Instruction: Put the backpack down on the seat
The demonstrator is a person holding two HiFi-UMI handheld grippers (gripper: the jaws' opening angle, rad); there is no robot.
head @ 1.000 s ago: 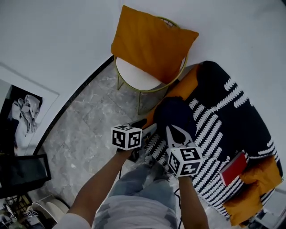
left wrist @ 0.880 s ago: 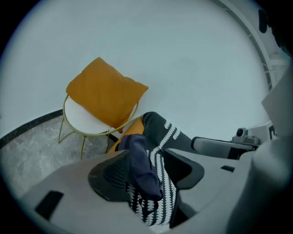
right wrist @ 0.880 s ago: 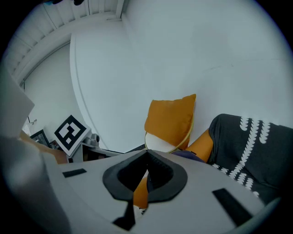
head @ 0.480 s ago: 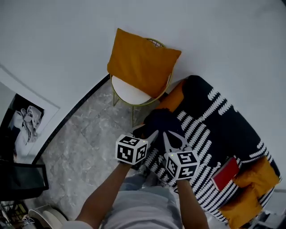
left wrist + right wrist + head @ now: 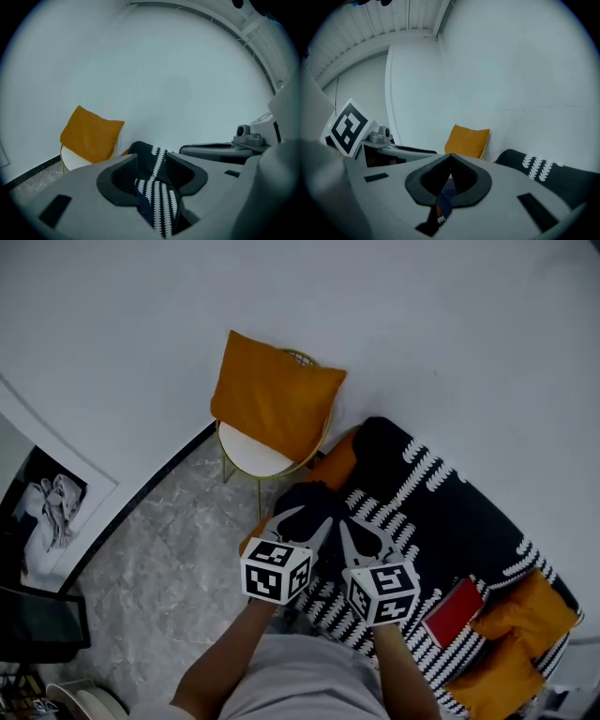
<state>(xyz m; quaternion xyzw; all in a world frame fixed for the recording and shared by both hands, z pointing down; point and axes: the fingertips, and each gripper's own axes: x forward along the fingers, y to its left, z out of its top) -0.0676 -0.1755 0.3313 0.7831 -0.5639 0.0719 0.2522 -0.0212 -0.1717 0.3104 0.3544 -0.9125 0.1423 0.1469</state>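
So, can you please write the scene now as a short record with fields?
held thing: dark fabric backpack, ahead of both grippers, over the black-and-white patterned sofa
right hand-held gripper: shut on its dark blue strap
left hand-held gripper: jaws apart, just been closing, strap between them
chair: white round gold-framed chair with orange cushion

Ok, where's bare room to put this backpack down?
The white chair seat is bare in front of its orange cushion. The patterned sofa throw is open between the backpack and the red book. Beyond the book, orange sofa cushions crowd the end.
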